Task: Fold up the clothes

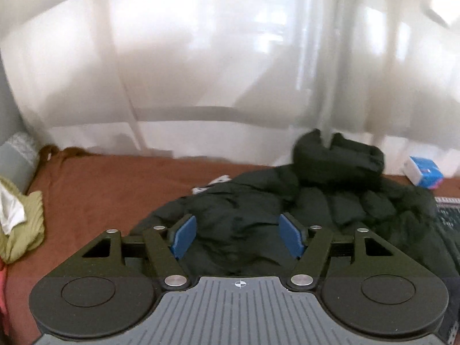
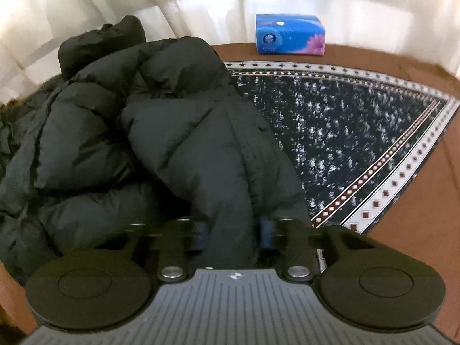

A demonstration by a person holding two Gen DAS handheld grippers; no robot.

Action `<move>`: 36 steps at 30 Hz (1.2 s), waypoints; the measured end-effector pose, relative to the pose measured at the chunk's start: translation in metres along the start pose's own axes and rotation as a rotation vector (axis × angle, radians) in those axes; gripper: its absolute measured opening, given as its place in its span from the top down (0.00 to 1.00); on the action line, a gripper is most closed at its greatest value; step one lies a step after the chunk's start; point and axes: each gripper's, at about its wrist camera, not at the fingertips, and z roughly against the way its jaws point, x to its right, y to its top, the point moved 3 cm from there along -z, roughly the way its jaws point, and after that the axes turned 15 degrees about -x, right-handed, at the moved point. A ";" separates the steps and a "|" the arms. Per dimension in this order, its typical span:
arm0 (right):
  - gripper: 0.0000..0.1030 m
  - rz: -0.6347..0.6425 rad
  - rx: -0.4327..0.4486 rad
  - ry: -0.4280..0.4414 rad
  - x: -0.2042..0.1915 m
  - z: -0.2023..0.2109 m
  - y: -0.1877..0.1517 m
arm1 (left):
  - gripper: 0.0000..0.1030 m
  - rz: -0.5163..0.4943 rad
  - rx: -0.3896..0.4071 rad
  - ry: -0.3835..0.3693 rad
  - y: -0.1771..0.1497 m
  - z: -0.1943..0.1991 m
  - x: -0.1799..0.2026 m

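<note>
On the brown bedspread point(image 1: 115, 189), over toward the right side, my black puffer jacket point(image 1: 287, 207) is lying in a loose heap with its hood point(image 1: 339, 155) bunched up at the far end against the white curtain point(image 1: 201, 72). My right gripper point(image 2: 233, 234) is clamped onto a thick puffy part of it, a sleeve or a front edge by the look of it, with the blue pads pressed in on both sides of the fabric. My left gripper point(image 1: 237, 237) is hovering over the near part of the jacket with the jaws spread wide, nothing between them.

My guess is I'm mid-fold, carrying that held part across the body of the jacket. It's too rumpled to tell how many folds are already in.

What comes next needs care: puffy stuff springs back, so the held part has to be laid down flat, and the left gripper probably wants to pin or grab the other side to stop it sliding.

Other stuff around: a patterned dark cloth point(image 2: 345, 132) just to the right of the jacket, a blue tissue box point(image 2: 290, 34) at the far edge, and an olive-green garment point(image 1: 26, 224) crumpled way over on the left.
</note>
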 end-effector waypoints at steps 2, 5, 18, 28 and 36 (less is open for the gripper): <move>0.87 0.007 0.038 0.018 0.002 0.015 0.003 | 0.25 -0.021 -0.005 -0.001 -0.004 0.000 0.010; 0.89 0.012 0.114 0.030 0.009 0.047 0.012 | 0.25 -0.051 -0.014 -0.003 -0.010 0.000 0.025; 0.89 -0.133 0.223 -0.080 0.093 0.101 0.042 | 0.25 -0.056 -0.077 -0.007 -0.020 -0.022 0.031; 0.82 -0.245 0.053 -0.149 0.126 0.008 0.023 | 0.26 -0.050 -0.121 -0.011 -0.028 -0.040 0.033; 0.37 -0.145 0.040 -0.183 0.107 0.048 0.029 | 0.25 -0.150 -0.082 -0.046 -0.009 -0.027 0.050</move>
